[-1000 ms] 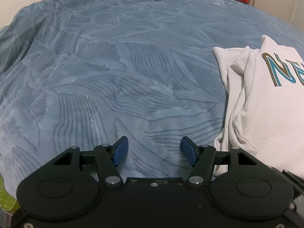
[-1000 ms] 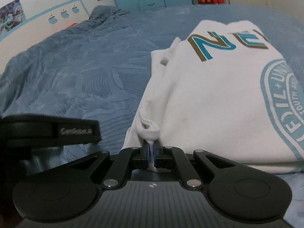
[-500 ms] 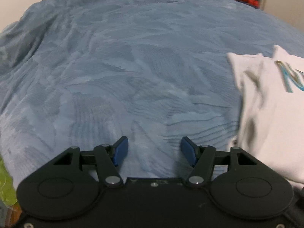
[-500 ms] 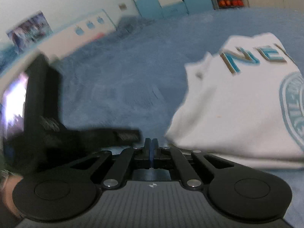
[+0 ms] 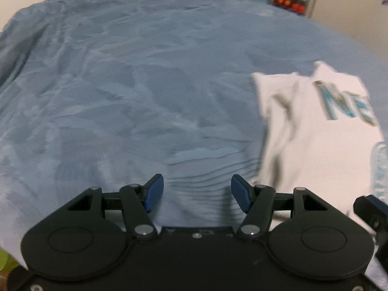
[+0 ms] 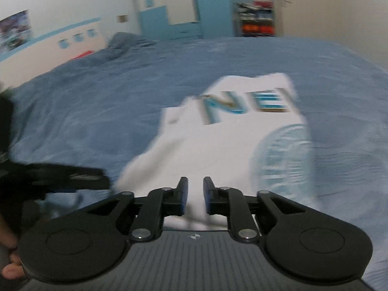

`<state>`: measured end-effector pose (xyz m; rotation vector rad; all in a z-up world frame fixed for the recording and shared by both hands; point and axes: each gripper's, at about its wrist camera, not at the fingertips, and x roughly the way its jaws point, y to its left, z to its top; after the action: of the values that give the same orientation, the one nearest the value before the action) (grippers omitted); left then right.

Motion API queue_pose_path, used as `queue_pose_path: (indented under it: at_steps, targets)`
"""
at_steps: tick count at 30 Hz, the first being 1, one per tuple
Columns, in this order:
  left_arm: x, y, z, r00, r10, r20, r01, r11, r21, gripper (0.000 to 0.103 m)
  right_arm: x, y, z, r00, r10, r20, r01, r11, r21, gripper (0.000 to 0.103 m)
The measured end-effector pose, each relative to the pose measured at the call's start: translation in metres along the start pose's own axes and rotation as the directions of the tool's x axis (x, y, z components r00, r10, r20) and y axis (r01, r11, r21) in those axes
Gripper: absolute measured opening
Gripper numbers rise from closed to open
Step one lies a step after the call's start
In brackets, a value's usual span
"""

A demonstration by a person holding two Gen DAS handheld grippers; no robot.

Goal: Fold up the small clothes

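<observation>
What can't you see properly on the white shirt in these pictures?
- The white shirt: its big letters are smeared by motion blur in both views.
- The round blue print: right wrist view, too blurred to read.
- Its right side: left wrist view, cut off by the picture edge.

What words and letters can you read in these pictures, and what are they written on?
"NE": big teal and brown letters on the white folded shirt; the word runs on under the fold.
Round teal seal on the same shirt: too blurred to read.
Small marking on the left gripper's black body, seen from the right wrist camera: too blurred to read.
Wall posters: too small and blurred to read.
</observation>
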<state>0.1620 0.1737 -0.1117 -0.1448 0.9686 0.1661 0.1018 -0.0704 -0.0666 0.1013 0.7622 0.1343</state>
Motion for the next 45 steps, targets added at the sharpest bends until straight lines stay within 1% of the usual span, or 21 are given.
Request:
queue_pose_path:
  at_steps: [2,7,10,12,13,15,16,17,20,23,25,27,28,30,31,34,36,38,40,42,45]
  targets:
    - [-0.001,-0.012,0.0,1.0,-0.019,0.014,0.019,0.999,0.032,0.063,0.0,-0.02,0.004,0.999,-0.031,-0.007,0.031,0.999,0.044,0.022]
    - [0.008,-0.043,-0.004,0.999,-0.024,0.026,0.021,0.993,0.113,0.063,0.004,-0.059,0.001,0.996,-0.084,-0.038,0.089,0.987,0.132,0.024]
    - [0.024,-0.053,-0.005,1.0,-0.027,-0.004,0.027,0.994,0.11,0.063,0.007,-0.069,-0.002,0.989,-0.142,-0.038,0.145,0.981,0.125,0.03]
    - [0.026,-0.057,-0.008,1.0,-0.013,0.006,0.012,0.992,0.125,0.062,0.006,-0.073,-0.004,0.983,-0.178,-0.035,0.181,0.978,0.1,0.031]
    - [0.024,-0.059,-0.01,1.0,-0.024,0.015,0.022,0.991,0.132,0.053,0.005,-0.073,-0.004,0.981,-0.192,-0.03,0.194,0.978,0.082,0.032]
    - [0.017,-0.059,-0.009,0.998,-0.053,0.027,0.049,0.992,0.115,0.029,0.0,-0.074,-0.003,0.975,-0.22,-0.016,0.22,0.974,0.051,0.032]
    - [0.015,-0.057,-0.008,0.996,-0.089,0.017,0.087,0.992,0.094,0.005,-0.002,-0.073,-0.002,0.973,-0.229,-0.006,0.229,0.972,0.043,0.033]
    - [0.011,-0.055,-0.006,0.993,-0.119,0.014,0.118,0.991,0.066,0.004,-0.005,-0.074,-0.001,0.972,-0.234,0.003,0.234,0.971,0.044,0.033]
    - [-0.007,-0.052,-0.002,0.987,-0.141,0.075,0.137,0.989,0.053,0.004,-0.015,-0.077,0.003,0.968,-0.25,0.034,0.247,0.966,0.081,0.033]
    - [-0.025,-0.049,0.002,0.974,-0.193,0.119,0.19,0.981,0.037,0.004,-0.017,-0.08,0.006,0.97,-0.24,0.029,0.238,0.968,0.078,0.033]
    - [-0.027,-0.05,0.002,0.972,-0.201,0.121,0.197,0.979,0.05,0.004,-0.018,-0.08,0.006,0.967,-0.252,0.031,0.249,0.965,0.078,0.033]
    - [-0.022,-0.052,0.002,0.976,-0.194,0.097,0.188,0.98,0.063,0.004,-0.017,-0.08,0.006,0.967,-0.253,0.026,0.251,0.965,0.078,0.033]
    - [-0.017,-0.053,0.001,0.98,-0.183,0.081,0.177,0.981,0.077,0.006,-0.016,-0.08,0.005,0.967,-0.252,0.023,0.249,0.965,0.079,0.033]
    - [-0.01,-0.056,-0.002,0.984,-0.167,0.067,0.159,0.981,0.106,0.022,-0.015,-0.079,0.004,0.968,-0.249,0.016,0.247,0.966,0.08,0.033]
    - [-0.007,-0.057,-0.004,0.986,-0.156,0.055,0.149,0.982,0.115,0.041,-0.014,-0.079,0.003,0.969,-0.247,0.011,0.246,0.966,0.079,0.033]
    - [-0.005,-0.058,-0.005,0.986,-0.158,0.056,0.15,0.98,0.127,0.041,-0.009,-0.076,0.0,0.97,-0.242,-0.003,0.241,0.968,0.065,0.033]
    - [-0.009,-0.055,-0.005,0.976,-0.209,0.066,0.198,0.97,0.143,0.041,-0.007,-0.074,-0.001,0.971,-0.241,-0.006,0.241,0.969,0.055,0.033]
    - [-0.014,-0.055,-0.009,0.962,-0.269,0.057,0.253,0.947,0.197,0.042,-0.005,-0.073,-0.002,0.97,-0.243,-0.009,0.244,0.969,0.046,0.033]
    - [-0.021,-0.059,-0.015,0.949,-0.315,0.033,0.294,0.914,0.278,0.045,-0.004,-0.074,-0.003,0.97,-0.243,-0.013,0.243,0.969,0.047,0.033]
    - [-0.024,-0.064,-0.018,0.95,-0.309,0.034,0.282,0.904,0.322,0.046,-0.001,-0.076,-0.004,0.971,-0.239,-0.022,0.24,0.969,0.055,0.033]
    - [-0.013,-0.07,-0.019,0.962,-0.273,0.025,0.252,0.915,0.315,0.047,0.003,-0.077,-0.007,0.972,-0.23,-0.038,0.232,0.971,0.062,0.033]
